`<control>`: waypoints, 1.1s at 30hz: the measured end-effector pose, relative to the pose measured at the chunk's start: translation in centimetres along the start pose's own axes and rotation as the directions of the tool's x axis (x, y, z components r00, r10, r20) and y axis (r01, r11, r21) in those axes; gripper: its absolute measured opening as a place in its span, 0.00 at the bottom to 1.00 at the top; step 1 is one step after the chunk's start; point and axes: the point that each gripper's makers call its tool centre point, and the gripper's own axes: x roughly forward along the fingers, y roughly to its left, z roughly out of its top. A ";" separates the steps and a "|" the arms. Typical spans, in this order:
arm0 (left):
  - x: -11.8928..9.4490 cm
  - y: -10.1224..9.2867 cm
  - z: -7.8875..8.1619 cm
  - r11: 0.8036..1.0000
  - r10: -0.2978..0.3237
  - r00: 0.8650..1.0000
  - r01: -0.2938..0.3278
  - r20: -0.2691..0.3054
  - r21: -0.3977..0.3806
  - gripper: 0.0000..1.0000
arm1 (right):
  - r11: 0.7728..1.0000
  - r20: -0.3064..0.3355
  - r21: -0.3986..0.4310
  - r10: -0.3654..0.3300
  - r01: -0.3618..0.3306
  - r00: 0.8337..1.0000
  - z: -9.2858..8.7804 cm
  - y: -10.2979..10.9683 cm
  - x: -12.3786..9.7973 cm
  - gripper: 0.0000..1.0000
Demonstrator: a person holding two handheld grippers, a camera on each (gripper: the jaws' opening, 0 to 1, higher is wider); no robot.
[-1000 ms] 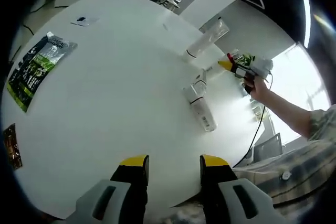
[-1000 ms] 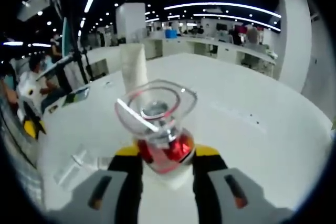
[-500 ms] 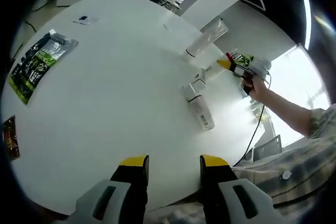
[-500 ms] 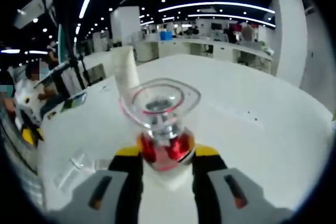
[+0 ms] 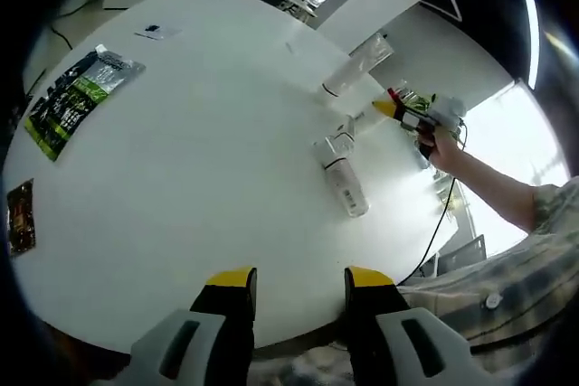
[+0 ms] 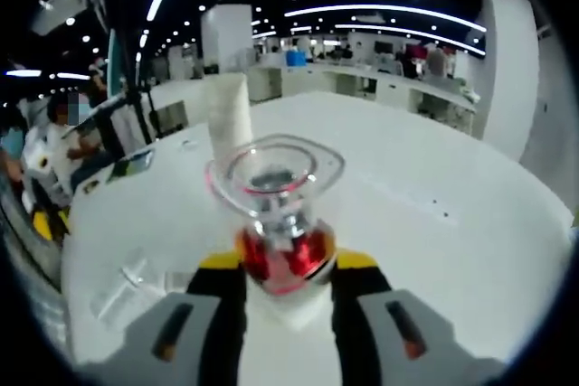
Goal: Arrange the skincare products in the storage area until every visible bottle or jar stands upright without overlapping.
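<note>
Here we see a wide white tabletop (image 5: 181, 160) from above in the left gripper view, with the left gripper (image 5: 294, 279) hovering near its close edge, its yellow-tipped jaws apart and holding nothing. Near the far side of the tabletop a clear bottle (image 5: 344, 189) lies on its side, a small white container (image 5: 343, 131) just beyond it. A tall white tube (image 5: 355, 65) stands near them, closer to the far edge. Beside the tube, the right gripper (image 5: 391, 108) shows at the end of a person's outstretched hand (image 5: 438, 146), in a plaid sleeve (image 5: 552, 214). Well apart from the bottles, toward the left of that view, a green and black packet (image 5: 74, 98) lies flat, with a small dark sachet (image 5: 20, 228) nearer the tabletop's close edge and a small dark item (image 5: 152, 30) far off.

In the right gripper view, the right gripper (image 6: 289, 268) has its jaws clamped on a red bottle (image 6: 285, 255) with a clear, wide cap (image 6: 274, 174), held with the cap toward the camera, above the tabletop (image 6: 434, 250). Behind it the white tube (image 6: 228, 115) stands upright. To the lower left of that view a clear piece (image 6: 131, 282) lies on the tabletop; we cannot tell what it is. A flat packet (image 6: 136, 162) lies farther off at the left, with seated people and office desks under ceiling lights blurred beyond.
</note>
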 end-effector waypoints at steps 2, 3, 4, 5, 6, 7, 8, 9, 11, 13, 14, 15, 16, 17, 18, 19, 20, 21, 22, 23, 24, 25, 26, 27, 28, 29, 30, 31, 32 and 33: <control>-0.1 0.2 -0.2 1.000 0.003 1.000 -0.003 -0.002 -0.002 0.40 | 1.000 0.001 -0.003 -0.002 0.002 1.000 0.0 0.0 0.0 0.34; -0.2 0.2 -0.3 1.000 0.003 1.000 -0.003 -0.003 -0.002 0.40 | 1.000 0.001 -0.004 -0.003 0.003 1.000 0.0 -0.1 0.0 0.34; -0.3 0.2 -0.4 1.000 0.004 1.000 -0.004 -0.003 -0.001 0.40 | 1.000 0.000 -0.004 -0.004 0.004 1.000 0.0 -0.1 0.0 0.34; -0.4 0.3 -0.4 1.000 0.005 1.000 -0.005 -0.003 0.000 0.40 | 1.000 0.000 -0.003 -0.006 0.006 1.000 0.0 -0.1 0.0 0.34; -0.5 0.3 -0.5 1.000 0.005 1.000 -0.005 -0.001 0.000 0.40 | 1.000 -0.003 -0.003 -0.008 0.008 1.000 0.0 -0.1 0.0 0.34; -0.6 0.3 -0.5 1.000 0.004 1.000 -0.004 0.002 -0.001 0.40 | 1.000 -0.004 -0.003 -0.009 0.009 1.000 0.0 -0.1 0.0 0.34; -0.7 0.4 -0.7 1.000 0.002 1.000 -0.002 0.005 -0.004 0.40 | 1.000 -0.009 -0.002 -0.015 0.015 1.000 0.0 -0.2 0.0 0.34; -0.7 0.4 -0.8 1.000 0.002 1.000 -0.002 0.006 -0.005 0.40 | 1.000 -0.012 -0.002 -0.016 0.016 1.000 0.0 -0.2 0.1 0.34; -0.7 0.5 -1.2 1.000 0.001 1.000 -0.001 0.004 -0.006 0.40 | 1.000 -0.017 -0.007 -0.020 0.020 1.000 -0.1 -0.2 0.1 0.34; -0.8 0.5 -1.5 1.000 0.000 1.000 0.000 0.007 -0.005 0.40 | 1.000 -0.020 -0.013 -0.021 0.021 1.000 -0.1 -0.2 0.0 0.34; -0.9 0.6 -1.7 1.000 -0.001 1.000 0.001 0.009 -0.010 0.40 | 1.000 -0.019 -0.014 -0.020 0.020 1.000 -0.1 -0.2 0.1 0.34; -1.0 0.6 -1.8 1.000 -0.001 1.000 0.001 0.010 -0.013 0.40 | 1.000 -0.018 -0.012 -0.018 0.018 1.000 -0.1 -0.2 0.1 0.34; -1.0 0.6 -1.9 1.000 -0.001 1.000 0.001 0.011 -0.014 0.40 | 1.000 -0.018 -0.011 -0.018 0.017 1.000 -0.1 -0.2 0.1 0.34; -1.1 0.6 -2.1 1.000 -0.001 1.000 0.001 0.012 -0.014 0.40 | 1.000 -0.018 -0.012 -0.017 0.016 1.000 -0.1 -0.2 0.1 0.35; -1.2 0.6 -2.3 1.000 -0.001 1.000 0.001 0.012 -0.015 0.40 | 1.000 -0.016 -0.007 -0.013 0.013 1.000 -0.1 -0.2 0.1 0.35; -1.2 0.7 -2.4 1.000 0.000 1.000 0.000 0.013 -0.016 0.40 | 1.000 -0.012 0.001 -0.007 0.007 1.000 -0.1 -0.2 0.2 0.35; -1.3 0.7 -2.5 1.000 0.001 1.000 -0.001 0.014 -0.017 0.40 | 1.000 -0.014 0.008 -0.009 0.010 1.000 -0.1 -0.3 0.1 0.35; -1.3 0.7 -2.6 1.000 0.002 1.000 -0.001 0.017 -0.022 0.40 | 1.000 -0.018 0.011 -0.013 0.014 1.000 -0.2 -0.5 0.1 0.35; -1.4 0.7 -2.6 1.000 0.001 1.000 -0.001 0.018 -0.024 0.40 | 1.000 -0.021 0.013 -0.015 0.015 1.000 -0.2 -0.5 0.1 0.35; -1.4 0.8 -2.7 1.000 0.001 1.000 0.000 0.020 -0.027 0.40 | 1.000 -0.026 0.017 -0.020 0.020 0.999 -0.3 -0.6 0.1 0.35; -1.5 0.8 -2.9 1.000 0.001 1.000 -0.001 0.021 -0.027 0.40 | 1.000 -0.028 0.020 -0.021 0.021 0.999 -0.4 -0.7 0.0 0.35; -1.5 0.8 -2.9 1.000 0.002 1.000 -0.002 0.022 -0.029 0.40 | 0.999 -0.028 0.025 -0.020 0.020 0.999 -0.3 -0.6 0.0 0.35; -1.5 0.9 -3.0 1.000 0.001 1.000 0.000 0.023 -0.030 0.40 | 1.000 -0.035 0.017 -0.023 0.023 0.999 -0.4 -0.6 0.0 0.35; -1.6 0.8 -3.1 0.999 -0.002 1.000 0.003 0.027 -0.032 0.40 | 1.000 -0.045 0.006 -0.026 0.026 0.999 -0.3 -0.5 0.1 0.35; -1.6 0.8 -3.2 0.999 -0.003 1.000 0.004 0.027 -0.034 0.40 | 1.000 -0.047 -0.002 -0.026 0.026 0.999 -0.3 -0.4 0.1 0.35; -1.7 0.8 -3.5 0.999 -0.004 1.000 0.004 0.017 -0.035 0.40 | 1.000 -0.048 -0.009 -0.025 0.024 0.999 -0.3 -0.3 0.2 0.35; -1.7 0.9 -3.7 1.000 -0.001 1.000 0.002 0.010 -0.031 0.40 | 1.000 -0.048 -0.014 -0.026 0.025 0.998 -0.3 -0.2 0.2 0.35; -1.7 0.9 -3.8 1.000 0.000 1.000 0.000 0.007 -0.030 0.40 | 0.999 -0.050 -0.018 -0.027 0.026 0.998 -0.3 -0.2 0.2 0.35; -1.8 1.0 -3.9 1.000 0.001 1.000 -0.001 0.003 -0.026 0.40 | 0.999 -0.054 -0.026 -0.031 0.029 0.998 -0.3 -0.2 0.2 0.36; -1.9 1.0 -3.9 1.000 0.000 1.000 0.000 0.005 -0.026 0.40 | 0.999 -0.056 -0.028 -0.032 0.030 0.998 -0.4 -0.2 0.1 0.37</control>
